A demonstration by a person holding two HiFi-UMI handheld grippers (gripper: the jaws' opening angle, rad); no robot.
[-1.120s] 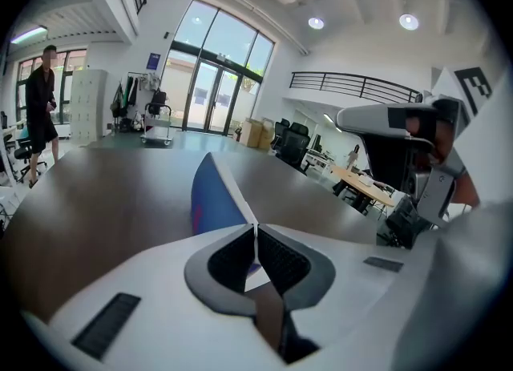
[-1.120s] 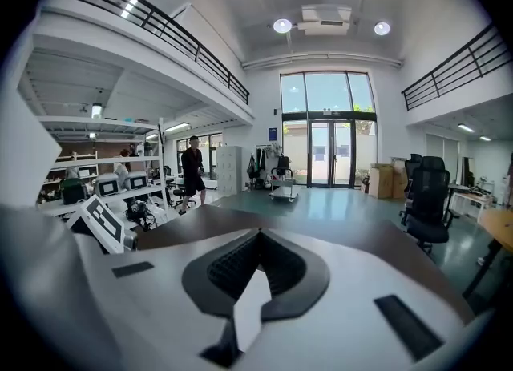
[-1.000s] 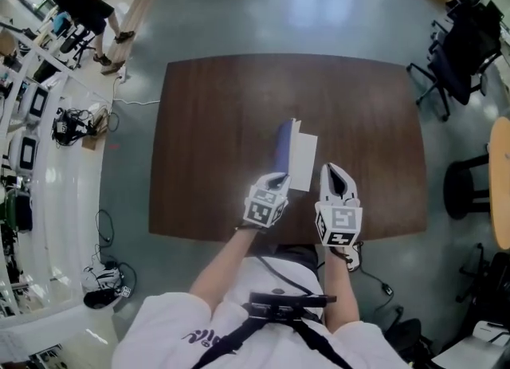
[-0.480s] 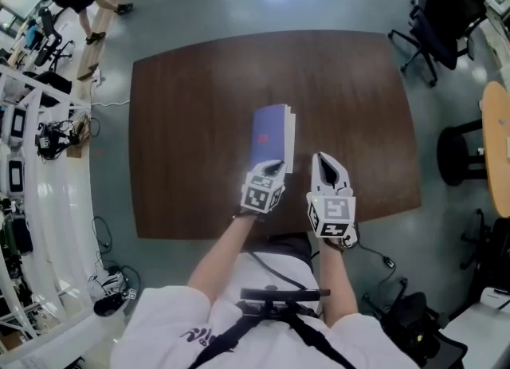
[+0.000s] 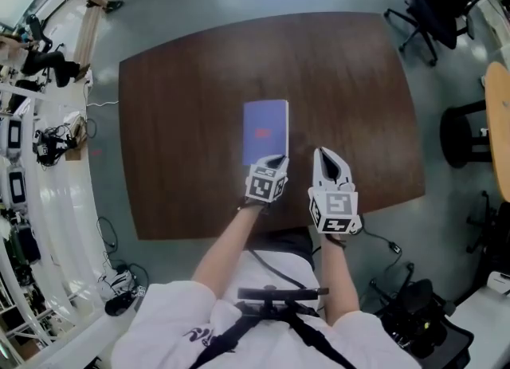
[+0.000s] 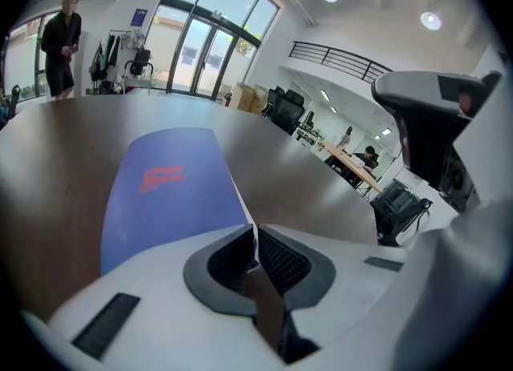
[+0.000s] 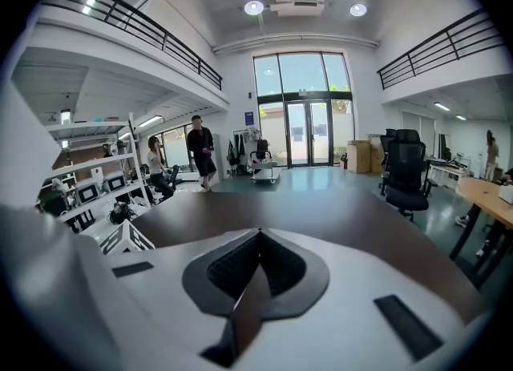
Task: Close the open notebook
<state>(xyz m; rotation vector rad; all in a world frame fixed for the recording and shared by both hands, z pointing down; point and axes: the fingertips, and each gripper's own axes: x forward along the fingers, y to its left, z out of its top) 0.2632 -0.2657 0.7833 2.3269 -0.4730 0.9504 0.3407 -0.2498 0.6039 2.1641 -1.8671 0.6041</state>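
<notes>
A notebook [image 5: 265, 131] with a blue cover and a red print lies closed and flat on the brown table [image 5: 183, 80]. My left gripper [image 5: 276, 160] is at its near right corner, shut on the thin edge of the cover. In the left gripper view the blue notebook [image 6: 168, 193] stretches away from the left gripper [image 6: 255, 237], and a white sliver of the cover's edge sits between the pads. My right gripper [image 5: 325, 153] hovers just right of the notebook, apart from it. In its own view the right gripper [image 7: 258, 237] is shut with nothing in it, over bare table [image 7: 321, 209].
Black office chairs [image 5: 434, 1] stand beyond the table's far right corner, a black stool [image 5: 466, 132] and a light round table's edge [image 5: 500, 120] at the right. Shelves with gear [image 5: 24, 120] line the left. A person [image 7: 200, 149] stands far off.
The notebook's cover has swung from upright down to flat, so the book is now closed. My left gripper came down with the cover in its grip. The right gripper sank a little.
</notes>
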